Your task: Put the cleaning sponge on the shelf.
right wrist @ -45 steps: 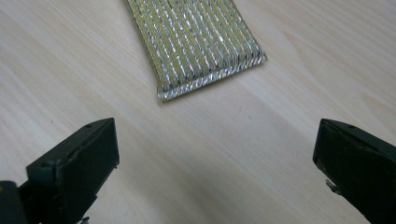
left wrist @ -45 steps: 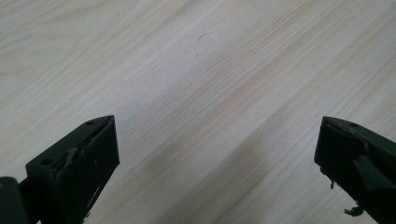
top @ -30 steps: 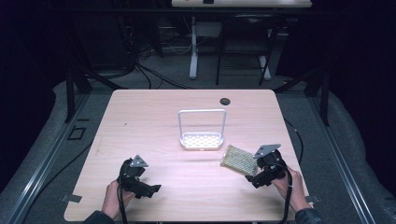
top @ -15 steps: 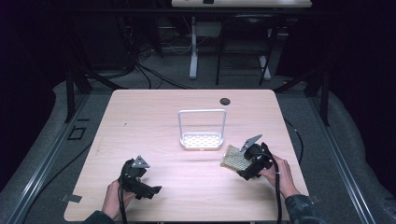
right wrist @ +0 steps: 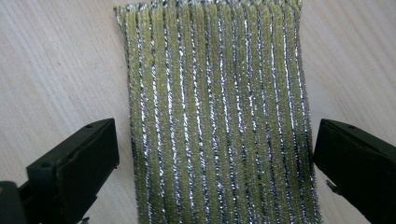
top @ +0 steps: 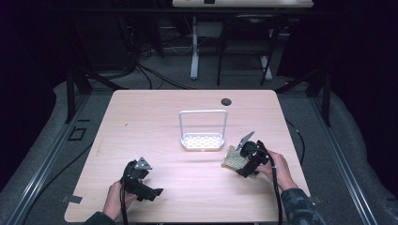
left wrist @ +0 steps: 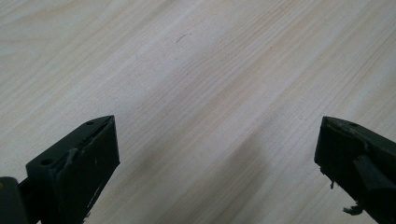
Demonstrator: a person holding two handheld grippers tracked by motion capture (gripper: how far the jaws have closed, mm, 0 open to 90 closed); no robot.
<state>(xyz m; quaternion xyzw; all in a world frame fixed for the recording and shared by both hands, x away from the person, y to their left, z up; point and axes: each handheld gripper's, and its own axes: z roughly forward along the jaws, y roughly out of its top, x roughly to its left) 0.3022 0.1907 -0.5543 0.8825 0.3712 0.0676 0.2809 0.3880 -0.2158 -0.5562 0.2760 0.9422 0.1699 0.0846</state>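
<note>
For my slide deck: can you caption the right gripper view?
Open right claw poised over a yellow-and-silver scouring pad lying flat on the wooden table.

The sponge (right wrist: pixel 217 116) under my right gripper (right wrist: pixel 215 158) was yellow-green, ribbed with glittering silver threads running lengthwise. My right gripper's jaws were matte black, as were those of my left gripper (left wrist: pixel 217 154). The table (left wrist: pixel 196 79) was pale wood with fine grain lines. The rack (top: pixel 202 130) looked white, its base dotted with small holes.
</note>
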